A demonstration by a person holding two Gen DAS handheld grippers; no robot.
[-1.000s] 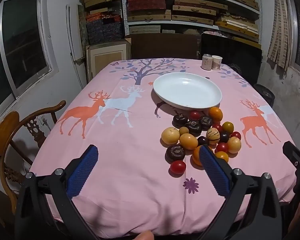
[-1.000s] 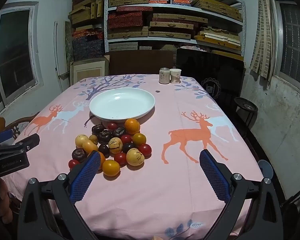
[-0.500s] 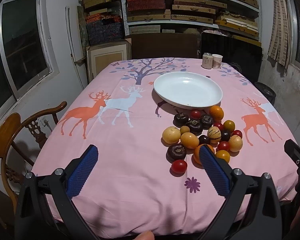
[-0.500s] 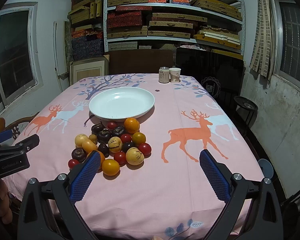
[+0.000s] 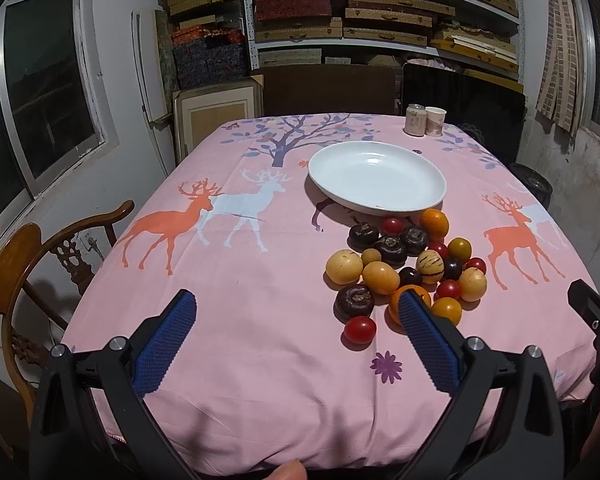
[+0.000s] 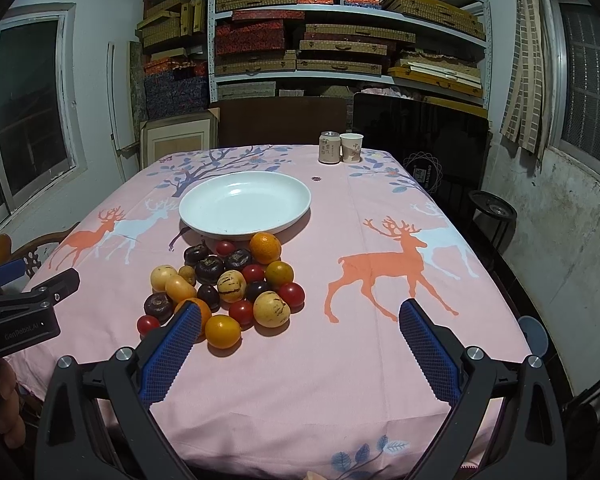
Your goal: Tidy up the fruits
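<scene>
A pile of small fruits (image 5: 410, 264) lies on the pink deer-print tablecloth: oranges, red tomatoes, yellow fruits and dark purple ones. The pile shows in the right wrist view too (image 6: 224, 280). An empty white plate (image 5: 378, 176) (image 6: 246, 204) sits just behind the pile. My left gripper (image 5: 296, 310) is open and empty, above the table's near edge, left of the pile. My right gripper (image 6: 300, 316) is open and empty, near the front edge, with its left finger over the pile's near side.
A can (image 6: 329, 153) and a paper cup (image 6: 351, 153) stand at the table's far end. A wooden chair (image 5: 40, 264) stands at the left side. Shelves of boxes (image 6: 340, 40) fill the back wall. A black stand (image 6: 494, 210) is at the right.
Both grippers have edged slightly forward toward the fruit pile. Both stay open. The fruits and plate have not moved.
</scene>
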